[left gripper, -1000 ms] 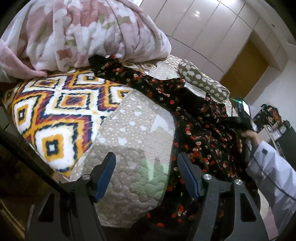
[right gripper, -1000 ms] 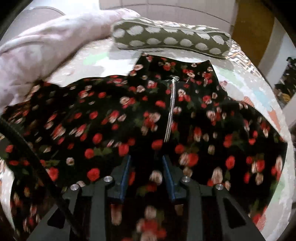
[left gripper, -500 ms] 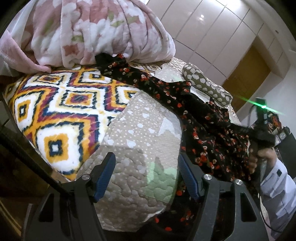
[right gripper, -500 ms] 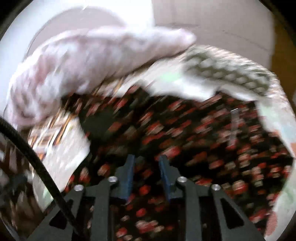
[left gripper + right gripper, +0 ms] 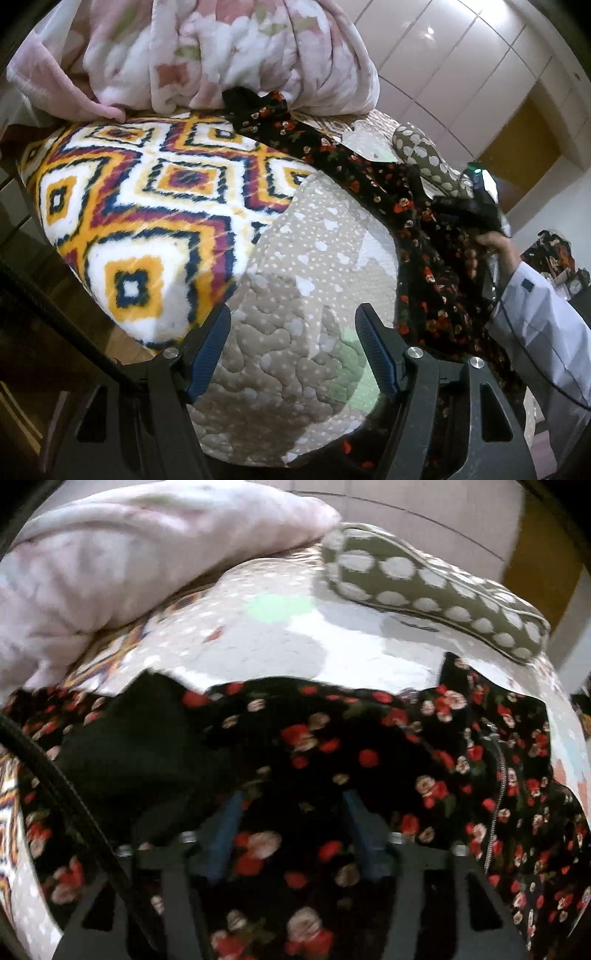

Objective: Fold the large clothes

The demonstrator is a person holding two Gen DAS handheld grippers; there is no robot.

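Right gripper (image 5: 291,834), low in the frame, is opening over the floral dress (image 5: 332,746), letting the cloth go. Left gripper (image 5: 291,350) is hanging open over the quilt (image 5: 295,295), gripping nothing. I'm guessing the dress slumps and bunches, since nobody's pinning it.

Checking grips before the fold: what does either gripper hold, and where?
Nothing. The left gripper is open over the quilted beige bedspread; the right gripper is opening above the black floral dress.
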